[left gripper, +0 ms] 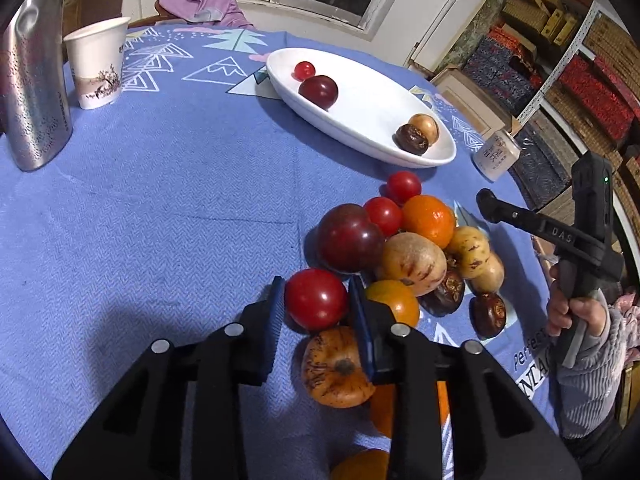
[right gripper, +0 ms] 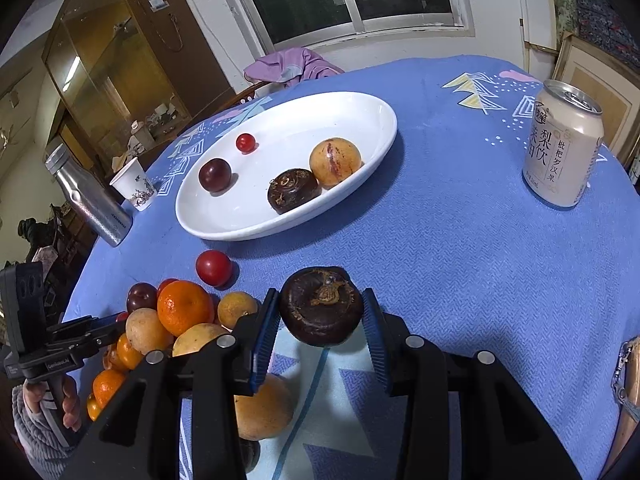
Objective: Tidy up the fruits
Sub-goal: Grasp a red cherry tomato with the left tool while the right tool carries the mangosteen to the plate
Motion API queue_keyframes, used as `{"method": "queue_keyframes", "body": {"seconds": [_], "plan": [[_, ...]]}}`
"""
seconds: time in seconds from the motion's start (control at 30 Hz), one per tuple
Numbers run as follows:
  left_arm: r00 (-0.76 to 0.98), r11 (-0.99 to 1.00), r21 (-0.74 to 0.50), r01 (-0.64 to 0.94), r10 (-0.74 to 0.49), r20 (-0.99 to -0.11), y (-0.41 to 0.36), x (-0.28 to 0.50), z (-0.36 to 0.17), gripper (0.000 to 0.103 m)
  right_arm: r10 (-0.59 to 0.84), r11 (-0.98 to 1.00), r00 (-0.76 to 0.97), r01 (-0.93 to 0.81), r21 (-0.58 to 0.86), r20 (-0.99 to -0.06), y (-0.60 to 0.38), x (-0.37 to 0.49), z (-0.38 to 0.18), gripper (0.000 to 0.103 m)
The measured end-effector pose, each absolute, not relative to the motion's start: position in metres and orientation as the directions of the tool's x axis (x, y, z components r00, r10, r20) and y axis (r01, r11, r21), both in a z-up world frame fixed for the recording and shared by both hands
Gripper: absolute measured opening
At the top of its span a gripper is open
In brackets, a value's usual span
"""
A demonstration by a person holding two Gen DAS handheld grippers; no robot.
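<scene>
My left gripper (left gripper: pixel 318 300) is shut on a red tomato (left gripper: pixel 316 298) at the near edge of a pile of fruit (left gripper: pixel 412 256): plums, tomatoes, oranges, yellow speckled fruits and dark brown ones. My right gripper (right gripper: pixel 320 312) is shut on a dark brown round fruit (right gripper: pixel 321 306), held above the blue cloth. A white oval plate (right gripper: pixel 352 112) lies beyond, holding a small tomato (right gripper: pixel 245 142), a plum (right gripper: pixel 215 175), a dark brown fruit (right gripper: pixel 292 190) and a yellow fruit (right gripper: pixel 334 162). The same plate (left gripper: pixel 360 80) shows in the left wrist view.
A metal bottle (left gripper: pixel 36 92) and a paper cup (left gripper: pixel 98 64) stand at the table's far left. A drink can (right gripper: pixel 562 144) stands at the right. One loose tomato (right gripper: pixel 213 268) lies between pile and plate. Shelves of boxes (left gripper: pixel 560 60) line the right wall.
</scene>
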State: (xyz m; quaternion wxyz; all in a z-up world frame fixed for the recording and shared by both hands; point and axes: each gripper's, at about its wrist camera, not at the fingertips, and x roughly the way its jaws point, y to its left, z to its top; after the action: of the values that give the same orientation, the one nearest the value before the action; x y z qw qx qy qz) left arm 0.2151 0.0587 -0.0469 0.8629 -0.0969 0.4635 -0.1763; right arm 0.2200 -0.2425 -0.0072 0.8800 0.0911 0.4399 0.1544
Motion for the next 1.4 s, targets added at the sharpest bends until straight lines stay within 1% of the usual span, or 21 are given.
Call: {"method": "queue_keyframes", "body": {"seconds": [0.1, 0.23, 0.37, 0.47, 0.63, 0.73, 0.77, 0.83, 0.87, 0.9, 0.93, 1.0, 1.1, 1.17, 1.2, 1.23, 1.3, 1.4], "plan": [[0.553, 0.938, -0.273, 0.211, -0.345, -0.758, 0.055, 0.21, -0.041, 0.032, 0.351, 0.936, 0.581, -0.194, 0.294, -0.734, -0.242, 0.218, -0.003, 0.042], [0.639, 0.957, -0.218, 0.194, -0.291, -0.712, 0.059, 0.212, -0.013, 0.032, 0.361, 0.931, 0.621, -0.198, 0.306, -0.696, -0.245, 0.215, 0.014, 0.042], [0.675, 0.957, -0.213, 0.198, -0.291, -0.678, 0.049, 0.24, 0.022, 0.032, 0.35, 0.935, 0.677, -0.211, 0.285, -0.647, -0.241, 0.223, 0.046, 0.042], [0.699, 0.961, -0.173, 0.217, -0.277, -0.66, 0.025, 0.267, 0.039, 0.032, 0.366, 0.928, 0.683, -0.217, 0.302, -0.632, -0.232, 0.244, 0.06, 0.042], [0.669, 0.954, -0.177, 0.24, -0.295, -0.683, -0.009, 0.308, 0.025, 0.032, 0.397, 0.916, 0.649, -0.233, 0.328, -0.649, -0.206, 0.285, 0.051, 0.042], [0.641, 0.956, -0.153, 0.251, -0.282, -0.714, -0.024, 0.328, 0.005, 0.032, 0.395, 0.918, 0.624, -0.253, 0.304, -0.675, -0.184, 0.304, 0.038, 0.042], [0.619, 0.952, -0.166, 0.258, -0.295, -0.728, -0.025, 0.334, 0.0, 0.032, 0.392, 0.92, 0.617, -0.259, 0.294, -0.683, -0.179, 0.308, 0.034, 0.042], [0.609, 0.942, -0.2, 0.268, -0.327, -0.722, -0.025, 0.34, -0.002, 0.032, 0.376, 0.926, 0.611, -0.26, 0.272, -0.697, -0.17, 0.319, 0.027, 0.042], [0.623, 0.947, -0.184, 0.265, -0.313, -0.717, -0.026, 0.341, -0.001, 0.032, 0.369, 0.929, 0.605, -0.26, 0.263, -0.705, -0.167, 0.324, 0.024, 0.042], [0.637, 0.954, -0.146, 0.262, -0.284, -0.717, -0.029, 0.341, -0.001, 0.04, 0.36, 0.932, 0.596, -0.26, 0.252, -0.717, -0.164, 0.33, 0.02, 0.042], [0.644, 0.959, -0.103, 0.264, -0.255, -0.722, -0.032, 0.343, -0.002, 0.057, 0.352, 0.935, 0.59, -0.259, 0.243, -0.727, -0.161, 0.335, 0.017, 0.042], [0.64, 0.957, -0.084, 0.278, -0.25, -0.727, -0.037, 0.344, -0.005, 0.068, 0.345, 0.937, 0.58, -0.258, 0.236, -0.738, -0.159, 0.341, 0.011, 0.042], [0.602, 0.945, -0.122, 0.303, -0.289, -0.745, -0.038, 0.348, -0.01, 0.069, 0.341, 0.937, 0.572, -0.268, 0.223, -0.746, -0.157, 0.343, 0.005, 0.042], [0.595, 0.946, -0.134, 0.296, -0.292, -0.749, -0.036, 0.349, -0.012, 0.079, 0.343, 0.937, 0.575, -0.269, 0.224, -0.743, -0.157, 0.342, 0.005, 0.047], [0.592, 0.946, -0.139, 0.291, -0.293, -0.751, -0.035, 0.35, -0.013, 0.089, 0.345, 0.936, 0.578, -0.27, 0.226, -0.739, -0.157, 0.341, 0.006, 0.049], [0.592, 0.947, -0.146, 0.287, -0.295, -0.75, -0.033, 0.35, -0.013, 0.091, 0.347, 0.936, 0.585, -0.267, 0.23, -0.733, -0.158, 0.34, 0.008, 0.051], [0.606, 0.952, -0.145, 0.269, -0.284, -0.743, -0.028, 0.349, -0.011, 0.094, 0.359, 0.932, 0.595, -0.261, 0.25, -0.719, -0.163, 0.336, 0.013, 0.054], [0.621, 0.958, -0.153, 0.244, -0.276, -0.734, -0.02, 0.345, -0.005, 0.094, 0.392, 0.92, 0.623, -0.249, 0.304, -0.677, -0.176, 0.324, 0.032, 0.062]]}}
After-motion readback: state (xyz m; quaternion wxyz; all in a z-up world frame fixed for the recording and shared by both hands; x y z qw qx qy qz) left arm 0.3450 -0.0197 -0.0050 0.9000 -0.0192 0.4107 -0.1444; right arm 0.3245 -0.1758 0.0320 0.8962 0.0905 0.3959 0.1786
